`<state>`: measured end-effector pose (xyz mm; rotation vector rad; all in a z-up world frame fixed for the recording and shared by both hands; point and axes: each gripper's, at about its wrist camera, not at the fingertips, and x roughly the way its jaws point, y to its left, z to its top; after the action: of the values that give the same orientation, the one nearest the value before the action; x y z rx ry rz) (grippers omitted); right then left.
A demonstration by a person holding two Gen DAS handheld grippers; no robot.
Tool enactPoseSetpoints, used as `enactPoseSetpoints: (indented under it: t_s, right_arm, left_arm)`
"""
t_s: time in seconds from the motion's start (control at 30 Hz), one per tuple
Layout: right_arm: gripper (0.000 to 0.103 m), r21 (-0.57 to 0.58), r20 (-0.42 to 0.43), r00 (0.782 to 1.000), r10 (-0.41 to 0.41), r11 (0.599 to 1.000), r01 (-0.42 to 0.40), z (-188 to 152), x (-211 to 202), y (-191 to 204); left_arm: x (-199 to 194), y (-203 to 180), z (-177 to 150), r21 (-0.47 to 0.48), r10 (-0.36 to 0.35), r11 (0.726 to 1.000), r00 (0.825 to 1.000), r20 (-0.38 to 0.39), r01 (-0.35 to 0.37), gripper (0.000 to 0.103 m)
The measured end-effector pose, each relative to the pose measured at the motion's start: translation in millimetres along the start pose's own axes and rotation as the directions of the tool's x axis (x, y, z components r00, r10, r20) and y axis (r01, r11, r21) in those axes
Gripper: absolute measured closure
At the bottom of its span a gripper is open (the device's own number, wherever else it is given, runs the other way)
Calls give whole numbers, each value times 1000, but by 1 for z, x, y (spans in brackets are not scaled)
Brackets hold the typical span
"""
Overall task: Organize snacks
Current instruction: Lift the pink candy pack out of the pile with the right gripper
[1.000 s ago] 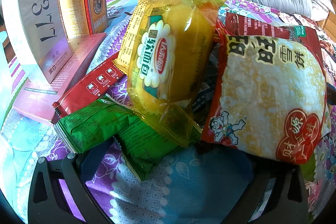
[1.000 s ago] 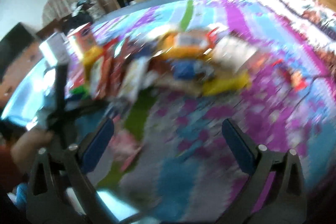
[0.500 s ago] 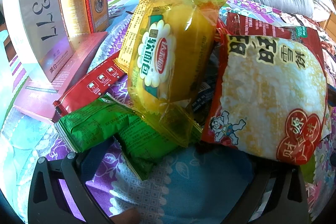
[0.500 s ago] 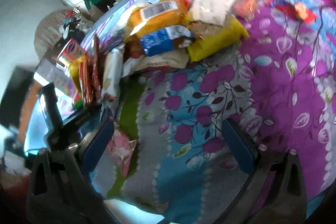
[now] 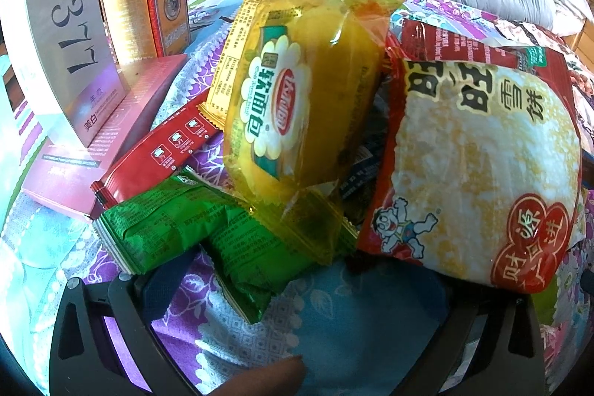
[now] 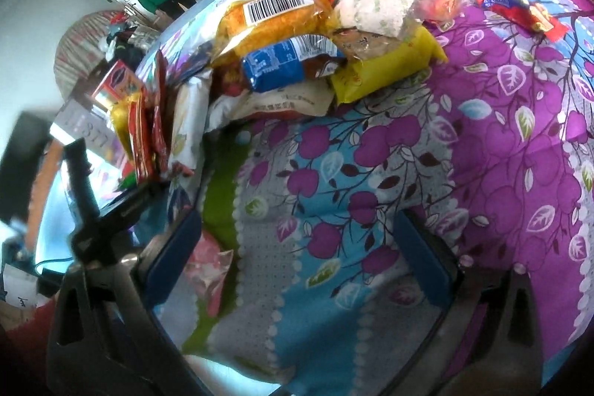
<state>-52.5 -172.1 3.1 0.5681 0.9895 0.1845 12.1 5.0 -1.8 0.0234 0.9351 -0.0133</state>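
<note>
Two grippers show, one per wrist view, both over a floral bedspread (image 6: 482, 143) strewn with snacks.

From the left wrist camera, going left to right: at 9 o'clock a grey box marked 377 (image 5: 70, 36) stands on a flat pink box (image 5: 111, 136), with an orange-and-red carton (image 5: 144, 2) upright behind it at 11 o'clock. A long red packet (image 5: 156, 151) lies slanted beside the pink box, and two green packets (image 5: 193, 232) rest below it near 7 o'clock. At centre a yellow bread packet (image 5: 297, 99) leans up over the green ones. At 3 o'clock a red rice-cracker bag (image 5: 482, 173) leans against the yellow packet. The left gripper (image 5: 297, 292) sits at 6 o'clock, fingers spread wide and released, the green packets and the cracker bag overlapping its tips.

From the right wrist camera, a leaning row of packets (image 6: 156, 136) stands at 9 o'clock; a heap of snacks (image 6: 315, 43) lies at 12 o'clock; a lone red wrapper (image 6: 519, 10) lies at 2 o'clock, well apart. The right gripper (image 6: 297, 247) at 6 o'clock is spread apart and empty above bare bedspread, a pink wrapper (image 6: 208, 270) just beside its left finger.
</note>
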Motion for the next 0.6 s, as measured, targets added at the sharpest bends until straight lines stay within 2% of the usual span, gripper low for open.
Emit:
enactPoseSetpoints:
  t_s: [0.43,0.5,0.6]
  right_arm:
    - [0,-14,-8,1000,-13,1000,13,0,3,5]
    - [0,-13,-2,1000,-13,1000,13,-1,2,7]
    - [0,-44,-16,1000,-18,999,17,-1,-2,14]
  left_arm:
    - [-3,2,-4,4,-15,1000,1000,-1,15,0]
    - [-6,3,-7,46,-44,998,999,-13,44,0]
    - [-13,14,-13,154,-159,974,986,-50,165,0]
